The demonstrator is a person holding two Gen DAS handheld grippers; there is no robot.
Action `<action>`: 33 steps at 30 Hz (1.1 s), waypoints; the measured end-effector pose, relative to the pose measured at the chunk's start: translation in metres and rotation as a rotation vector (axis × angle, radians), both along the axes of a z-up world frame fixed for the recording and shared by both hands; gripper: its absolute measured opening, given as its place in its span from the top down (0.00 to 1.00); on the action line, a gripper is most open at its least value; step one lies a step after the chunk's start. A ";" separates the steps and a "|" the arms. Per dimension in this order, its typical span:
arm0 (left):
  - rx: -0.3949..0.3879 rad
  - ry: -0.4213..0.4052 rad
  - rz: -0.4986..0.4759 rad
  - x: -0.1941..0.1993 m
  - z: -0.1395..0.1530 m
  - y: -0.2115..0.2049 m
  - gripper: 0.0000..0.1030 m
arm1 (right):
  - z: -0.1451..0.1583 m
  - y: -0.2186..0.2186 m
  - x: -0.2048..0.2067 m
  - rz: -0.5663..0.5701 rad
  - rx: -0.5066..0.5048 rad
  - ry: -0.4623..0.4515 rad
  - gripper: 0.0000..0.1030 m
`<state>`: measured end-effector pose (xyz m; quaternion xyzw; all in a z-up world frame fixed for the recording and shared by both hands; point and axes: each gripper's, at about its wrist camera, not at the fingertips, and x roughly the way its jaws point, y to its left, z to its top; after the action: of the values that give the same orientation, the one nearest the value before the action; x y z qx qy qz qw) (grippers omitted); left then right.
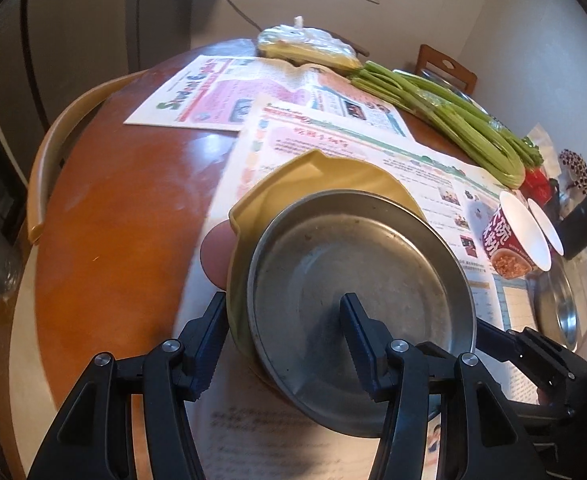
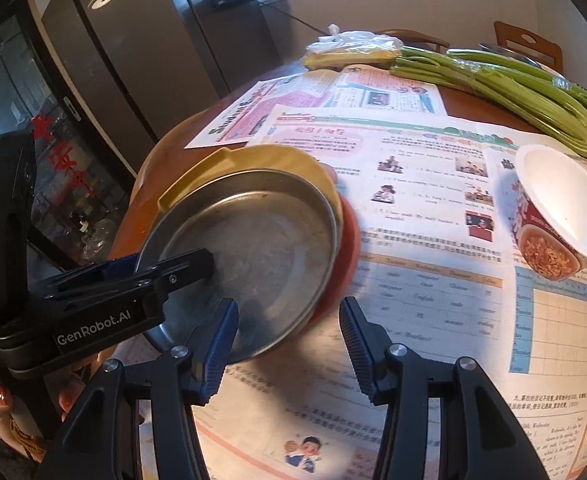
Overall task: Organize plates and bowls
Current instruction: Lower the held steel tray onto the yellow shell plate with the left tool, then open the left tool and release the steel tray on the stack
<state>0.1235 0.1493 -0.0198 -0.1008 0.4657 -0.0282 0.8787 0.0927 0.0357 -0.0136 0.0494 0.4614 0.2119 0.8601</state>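
Plates and bowls sit in one stack near the middle of both views, on newspapers [image 2: 433, 208] spread over the big round wooden table [image 1: 105, 240] — likely to keep the wood clean. Lowest is a red plate [image 2: 349, 248], then a yellow bowl [image 1: 333, 176], then the metal plate [image 1: 357, 272] on top, so the pile seems partly sorted. The left gripper [image 1: 283, 340] is clenched on the near rim of the stack, one finger inside the metal plate and one outside the yellow bowl, so it can carry them all together. The right gripper [image 2: 289, 344] grasps nothing; its jaws stand apart beside the stack. At right, a paper noodle cup [image 2: 553, 216] lies tipped, with another paper cup half hidden just past it, not yet stacked.
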 end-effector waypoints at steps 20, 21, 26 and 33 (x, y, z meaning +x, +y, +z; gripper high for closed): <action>0.027 0.001 -0.035 0.030 0.001 -0.042 0.43 | 0.001 -0.050 0.017 -0.127 0.017 -0.027 0.49; 0.032 -0.004 -0.032 0.030 0.002 -0.041 0.43 | 0.002 -0.051 0.016 -0.131 0.018 -0.033 0.49; 0.041 -0.024 0.009 0.024 0.008 -0.030 0.43 | 0.010 -0.052 0.012 -0.139 0.006 -0.072 0.49; 0.081 -0.084 0.041 0.007 0.030 -0.027 0.43 | 0.024 -0.056 0.005 -0.144 0.018 -0.112 0.49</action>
<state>0.1301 0.1221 0.0101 -0.0733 0.4268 0.0048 0.9014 0.0974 -0.0207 0.0106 0.0780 0.4059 0.1560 0.8971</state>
